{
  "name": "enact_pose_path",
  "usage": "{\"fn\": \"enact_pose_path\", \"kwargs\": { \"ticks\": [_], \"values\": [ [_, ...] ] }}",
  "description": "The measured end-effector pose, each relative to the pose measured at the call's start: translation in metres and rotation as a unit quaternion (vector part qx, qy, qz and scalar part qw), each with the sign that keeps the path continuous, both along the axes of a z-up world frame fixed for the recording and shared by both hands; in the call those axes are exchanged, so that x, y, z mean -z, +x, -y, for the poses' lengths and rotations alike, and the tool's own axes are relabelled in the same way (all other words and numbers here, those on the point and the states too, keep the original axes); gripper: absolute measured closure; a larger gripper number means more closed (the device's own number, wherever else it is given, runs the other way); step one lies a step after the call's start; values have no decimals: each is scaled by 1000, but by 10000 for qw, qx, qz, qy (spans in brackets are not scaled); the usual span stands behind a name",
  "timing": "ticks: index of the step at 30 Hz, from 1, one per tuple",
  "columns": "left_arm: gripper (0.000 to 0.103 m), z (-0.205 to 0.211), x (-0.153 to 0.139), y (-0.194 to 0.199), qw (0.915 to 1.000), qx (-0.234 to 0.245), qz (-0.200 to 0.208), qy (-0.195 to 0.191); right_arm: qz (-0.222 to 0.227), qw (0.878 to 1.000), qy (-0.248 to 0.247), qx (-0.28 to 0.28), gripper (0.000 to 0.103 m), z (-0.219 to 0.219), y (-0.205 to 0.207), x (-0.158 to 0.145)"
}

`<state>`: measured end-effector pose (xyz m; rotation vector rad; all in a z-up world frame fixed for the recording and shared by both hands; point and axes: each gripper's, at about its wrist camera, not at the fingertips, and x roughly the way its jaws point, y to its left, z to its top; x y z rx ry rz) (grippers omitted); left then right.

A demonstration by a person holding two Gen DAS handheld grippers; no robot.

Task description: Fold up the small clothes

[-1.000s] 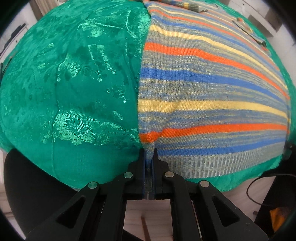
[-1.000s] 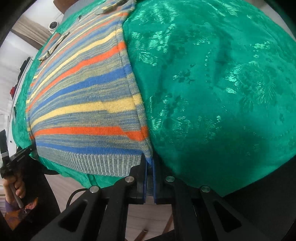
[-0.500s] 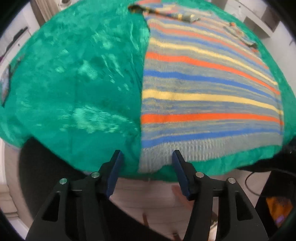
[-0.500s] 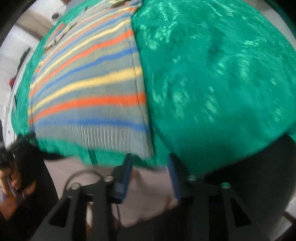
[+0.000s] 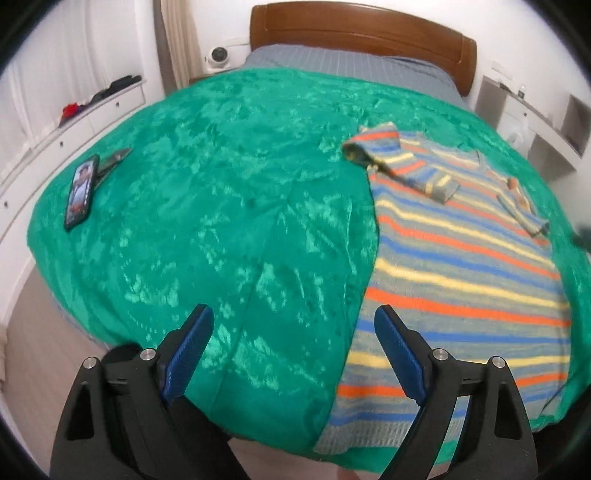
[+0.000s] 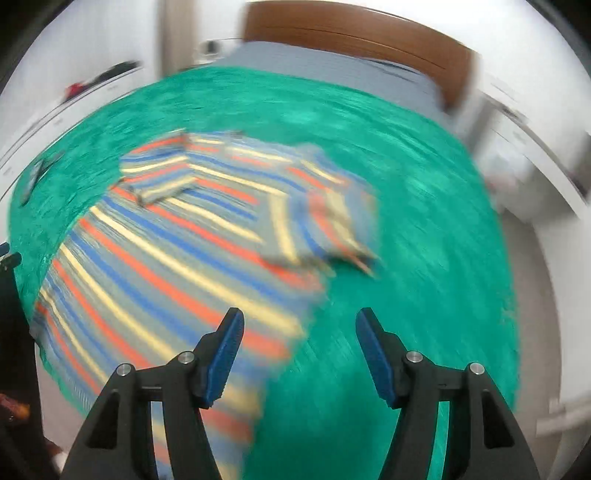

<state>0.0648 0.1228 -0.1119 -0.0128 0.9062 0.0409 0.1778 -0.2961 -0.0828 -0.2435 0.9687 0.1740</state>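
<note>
left gripper (image 5: 291,332) fingers apart | right gripper (image 6: 299,334) fingers apart | sweater (image 5: 461,266) hem at bedspread (image 5: 221,221) edge

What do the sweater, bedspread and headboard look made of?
Sweater: knitted yarn, matte; visible knit texture and a ribbed hem. Fibre cannot be told.
Bedspread: woven fabric with a satin-like sheen, probably brocade or jacquard; shiny patches catch the light.
Headboard: looks like wood or wood veneer, brown with a smooth semi-gloss finish.
</note>
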Motion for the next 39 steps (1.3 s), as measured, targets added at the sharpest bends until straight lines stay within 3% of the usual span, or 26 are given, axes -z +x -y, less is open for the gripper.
{"fn": "enact_pose_path", "kwargs": {
  "ticks": [3,7,8,9,10,15,18,22,25,29,35,39],
  "values": [
    [13,-3,10,-9,9996,-97,-144,228,-115,9994,-189,-274,40,-22,48,32],
    [13,-12,25,-6,9988,-274,-356,211,-454,9985,-286,-76,43,-18,91,79],
    [13,-15,28,-6,9986,-306,-382,188,-487,9987,-115,1,55,-11,93,81],
    [13,-16,30,-5,9984,-337,-417,177,-465,9988,-20,136,85,-3,93,80],
    [13,-17,32,-4,9982,-351,-451,167,-387,9985,-90,367,98,5,92,74],
    [13,-10,36,1,9986,-280,-433,139,190,9879,358,1498,98,94,63,31],
    [13,-6,38,0,9985,-250,-462,147,378,9687,579,2384,98,169,35,11],
    [13,-2,39,-3,9986,-235,-437,183,302,9436,778,3205,98,241,-3,11],
    [13,0,39,-3,9984,-225,-427,277,222,9334,861,3478,98,258,-19,19],
    [13,-1,39,-4,9982,-277,-420,324,212,9329,601,3543,99,257,-34,26],
    [13,-10,44,-1,9975,-424,-547,170,-101,9033,1259,4101,99,285,-50,67],
    [13,-13,44,-2,9974,-472,-529,124,-56,9007,1435,4101,99,288,-52,66]
  ]
}}
